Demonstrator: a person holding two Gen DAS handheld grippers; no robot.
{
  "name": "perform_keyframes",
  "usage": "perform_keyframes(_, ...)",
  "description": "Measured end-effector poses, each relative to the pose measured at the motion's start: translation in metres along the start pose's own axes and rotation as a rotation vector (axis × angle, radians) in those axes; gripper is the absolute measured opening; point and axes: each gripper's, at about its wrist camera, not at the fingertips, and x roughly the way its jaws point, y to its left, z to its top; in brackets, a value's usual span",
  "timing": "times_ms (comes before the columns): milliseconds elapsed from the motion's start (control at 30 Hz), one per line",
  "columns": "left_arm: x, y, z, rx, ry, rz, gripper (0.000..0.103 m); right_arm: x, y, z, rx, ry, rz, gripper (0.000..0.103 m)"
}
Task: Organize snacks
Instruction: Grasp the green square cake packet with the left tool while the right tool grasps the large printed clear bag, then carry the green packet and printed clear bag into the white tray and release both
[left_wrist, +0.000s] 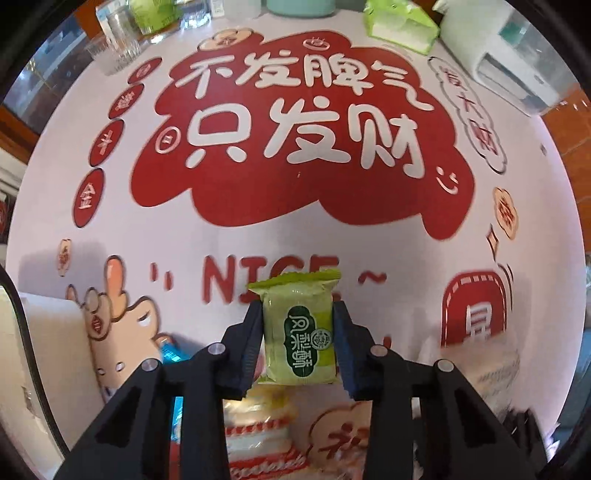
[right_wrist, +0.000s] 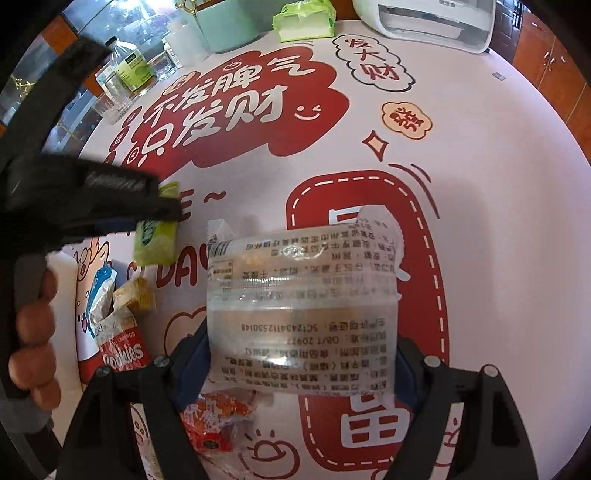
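Note:
A small green snack packet (left_wrist: 299, 328) with a dark green label hangs above the printed tablecloth (left_wrist: 295, 240). My left gripper (left_wrist: 298, 306) is shut on it, a pad pressing each side. The right wrist view shows the same green packet (right_wrist: 155, 240) at the tip of the left gripper (right_wrist: 168, 210), with a person's hand (right_wrist: 33, 332) on its handle. My right gripper (right_wrist: 301, 343) is shut on a wide clear packet (right_wrist: 301, 295) printed with small text, held off the table. That packet hides its fingertips.
A white box (left_wrist: 44, 350) stands at the left, with a red cookies packet (right_wrist: 122, 354), a blue packet (right_wrist: 101, 284) and an orange packet (right_wrist: 218, 417) nearby. At the far edge are a glass (left_wrist: 114, 51), a green tissue pack (left_wrist: 402, 26) and a white appliance (left_wrist: 498, 62).

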Motion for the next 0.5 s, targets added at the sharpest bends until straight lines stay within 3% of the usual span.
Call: perform_keyframes(500,-0.11,0.051,-0.069,0.154,-0.165,-0.054,0.035,-0.065,0.034,-0.024,-0.004,-0.117,-0.037,0.081)
